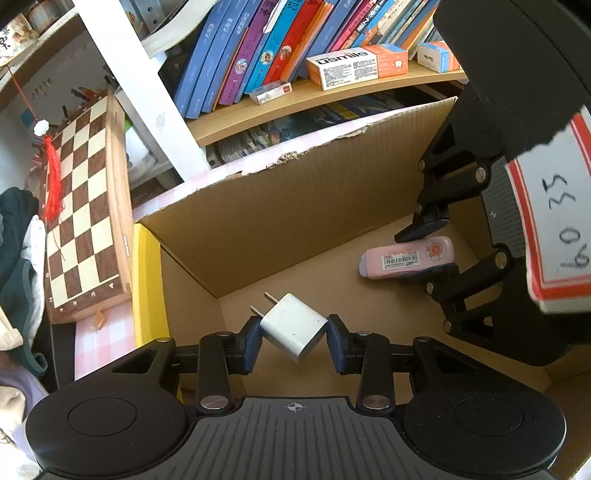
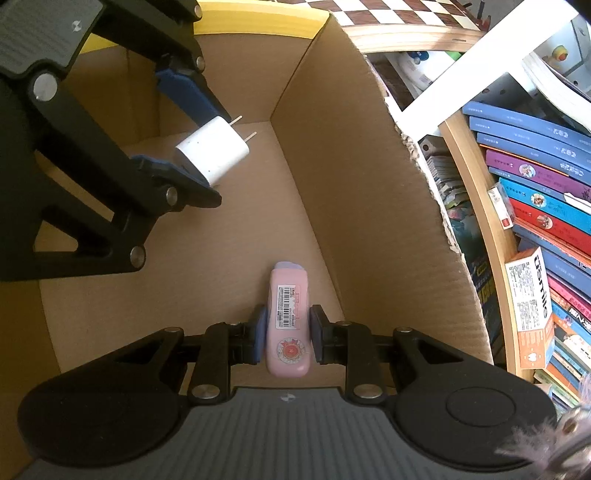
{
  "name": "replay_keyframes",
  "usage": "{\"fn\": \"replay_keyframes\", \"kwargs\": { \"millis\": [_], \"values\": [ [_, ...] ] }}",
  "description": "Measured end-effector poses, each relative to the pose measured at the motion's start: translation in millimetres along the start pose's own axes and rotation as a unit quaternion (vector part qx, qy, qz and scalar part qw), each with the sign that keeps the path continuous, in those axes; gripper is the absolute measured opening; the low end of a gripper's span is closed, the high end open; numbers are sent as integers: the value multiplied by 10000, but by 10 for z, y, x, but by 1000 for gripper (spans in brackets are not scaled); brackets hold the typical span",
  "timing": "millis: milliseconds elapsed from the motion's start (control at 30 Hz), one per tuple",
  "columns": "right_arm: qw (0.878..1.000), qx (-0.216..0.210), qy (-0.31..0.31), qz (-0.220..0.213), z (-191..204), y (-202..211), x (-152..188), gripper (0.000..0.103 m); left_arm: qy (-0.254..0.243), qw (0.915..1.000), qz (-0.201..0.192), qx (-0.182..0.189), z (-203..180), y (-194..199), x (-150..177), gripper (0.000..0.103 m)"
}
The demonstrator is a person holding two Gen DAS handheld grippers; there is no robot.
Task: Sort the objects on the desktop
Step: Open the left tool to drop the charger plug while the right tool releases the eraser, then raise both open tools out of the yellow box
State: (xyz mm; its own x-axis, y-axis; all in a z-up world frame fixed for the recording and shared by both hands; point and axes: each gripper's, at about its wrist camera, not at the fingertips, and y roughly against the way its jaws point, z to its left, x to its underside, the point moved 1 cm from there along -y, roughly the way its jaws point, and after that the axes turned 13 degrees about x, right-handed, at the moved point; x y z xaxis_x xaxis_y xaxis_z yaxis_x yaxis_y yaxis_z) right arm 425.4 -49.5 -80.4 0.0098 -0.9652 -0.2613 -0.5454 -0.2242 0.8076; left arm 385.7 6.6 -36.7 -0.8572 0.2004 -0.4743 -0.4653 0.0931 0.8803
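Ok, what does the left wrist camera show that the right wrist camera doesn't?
Only the left wrist view shows the red tassel hanging by the chessboard, and the numbered label on the right gripper. Only the right wrist view shows the yellow box edge from above. Both show the white charger in the left gripper, the pink case, and the cardboard box.

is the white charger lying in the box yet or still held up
Held: the left gripper pinches the white charger above the cardboard box floor.
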Motion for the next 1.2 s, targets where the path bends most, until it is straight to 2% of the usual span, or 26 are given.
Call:
{"fn": "replay_keyframes", "kwargs": {
  "millis": [100,167,500,700,867,967,1200],
  "values": [
    [10000,2,8,0,1,10,27,23,4,10000,11,20,5,-7,3,37],
    [10000,-9,36,-3,-157,-154,-107,23,6,10000,16,37,12,-15,2,37],
    [10000,56,21,-62,-189,-171,-140,24,10,10000,-45,47,0,-5,4,38],
    [9998,100,36,-161,-189,-203,-203,44,-5,9999,-81,93,-6,12,5,43],
    [9995,129,-32,-303,-213,-209,-261,71,-48,9996,-247,93,-22,65,3,54],
    [9991,110,-125,-393,-225,-180,-292,76,-15,9993,-370,89,-27,120,0,61],
    [9979,271,-205,-547,-267,-11,-271,80,-8,9979,-641,79,-19,312,-8,62]
  ]
}}
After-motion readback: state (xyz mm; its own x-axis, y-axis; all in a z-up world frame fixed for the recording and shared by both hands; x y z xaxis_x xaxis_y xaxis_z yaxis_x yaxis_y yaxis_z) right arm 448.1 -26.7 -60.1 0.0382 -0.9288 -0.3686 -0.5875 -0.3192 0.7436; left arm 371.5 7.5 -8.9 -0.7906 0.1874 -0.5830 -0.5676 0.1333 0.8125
